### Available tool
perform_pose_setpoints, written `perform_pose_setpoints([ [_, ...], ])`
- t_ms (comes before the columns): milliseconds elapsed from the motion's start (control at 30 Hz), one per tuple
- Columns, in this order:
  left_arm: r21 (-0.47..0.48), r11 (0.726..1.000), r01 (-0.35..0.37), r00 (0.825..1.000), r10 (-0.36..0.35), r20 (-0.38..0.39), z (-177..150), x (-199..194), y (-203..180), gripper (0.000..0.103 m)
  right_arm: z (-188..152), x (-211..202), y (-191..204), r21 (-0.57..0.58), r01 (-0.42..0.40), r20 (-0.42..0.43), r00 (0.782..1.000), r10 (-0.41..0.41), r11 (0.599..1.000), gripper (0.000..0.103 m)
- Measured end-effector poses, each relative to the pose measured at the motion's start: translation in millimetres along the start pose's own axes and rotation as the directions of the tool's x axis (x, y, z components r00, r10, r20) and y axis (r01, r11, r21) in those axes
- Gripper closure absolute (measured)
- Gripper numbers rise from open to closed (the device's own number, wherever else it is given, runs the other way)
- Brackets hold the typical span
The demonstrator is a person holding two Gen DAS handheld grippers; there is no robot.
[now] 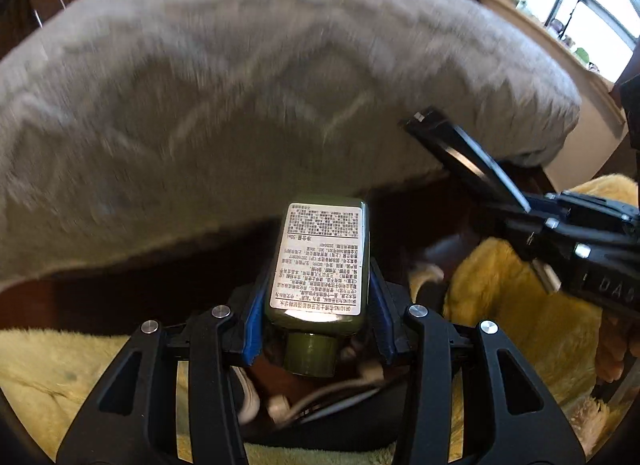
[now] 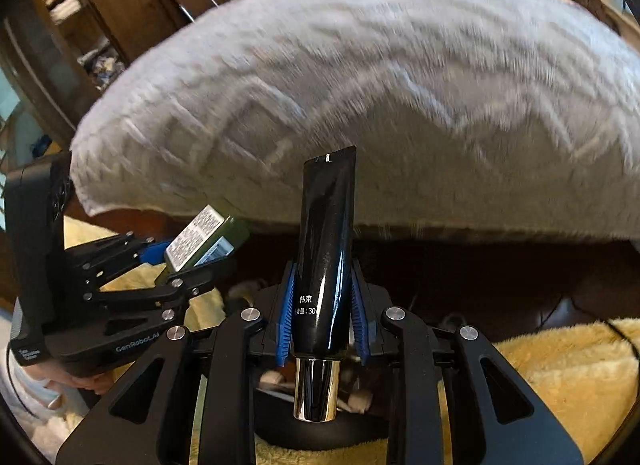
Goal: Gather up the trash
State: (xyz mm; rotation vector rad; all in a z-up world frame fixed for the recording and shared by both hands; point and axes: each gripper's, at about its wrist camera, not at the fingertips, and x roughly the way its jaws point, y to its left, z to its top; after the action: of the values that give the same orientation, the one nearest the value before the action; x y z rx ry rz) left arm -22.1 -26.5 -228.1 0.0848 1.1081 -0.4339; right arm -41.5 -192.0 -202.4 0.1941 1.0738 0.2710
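Note:
My left gripper is shut on a dark green bottle with a white printed label, cap toward the camera. It also shows in the right wrist view, held by the left gripper at the left. My right gripper is shut on a glossy black tube with a shiny silver cap, crimped end pointing up. The tube also shows in the left wrist view, sticking out of the right gripper at the right. Both are held in the air in front of a grey cushion.
A large grey textured cushion fills the upper view, also in the right wrist view. Yellow fluffy blankets lie below. A dark round container with white items sits under the grippers. A window sill is at the far right.

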Motion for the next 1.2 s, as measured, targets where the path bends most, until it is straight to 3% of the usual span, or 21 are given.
perform_pose_setpoints([
  [367, 0.011, 1.000, -0.002, 0.981, 0.004, -0.196, -5.4, 72.2, 3.8, 0.061, -4.8, 75.3, -8.6, 0.024, 0.044, -0.168, 0.985, -0.040, 0.999, 0.077],
  [733, -0.008, 1.000, 0.005, 0.966, -0.007, -0.258, -12.6, 91.4, 2.4, 0.061, 0.2, 81.6, -7.8, 0.033, 0.027, -0.202, 0.979, -0.020, 0.999, 0.075],
  [800, -0.013, 1.000, 0.003, 0.966, -0.006, -0.257, -12.6, 90.6, 2.5, 0.057, 1.3, 80.9, -8.0, 0.037, 0.029, -0.202, 0.979, -0.021, 0.999, 0.075],
  [967, -0.023, 1.000, -0.012, 0.970, 0.006, -0.244, -10.4, 84.0, 7.3, 0.031, 10.1, 73.0, -17.2, 0.070, 0.044, -0.182, 0.983, -0.031, 0.997, 0.062],
  [1100, -0.027, 1.000, -0.012, 0.974, 0.005, -0.226, -6.2, 73.9, 8.0, 0.026, 16.1, 61.0, -20.0, 0.092, 0.042, -0.152, 0.988, -0.028, 0.995, 0.051],
  [1200, -0.030, 0.999, -0.013, 0.980, 0.007, -0.199, -0.3, 61.5, 8.9, 0.023, 22.8, 43.9, -20.9, 0.083, 0.063, -0.104, 0.993, -0.055, 0.995, 0.034],
])
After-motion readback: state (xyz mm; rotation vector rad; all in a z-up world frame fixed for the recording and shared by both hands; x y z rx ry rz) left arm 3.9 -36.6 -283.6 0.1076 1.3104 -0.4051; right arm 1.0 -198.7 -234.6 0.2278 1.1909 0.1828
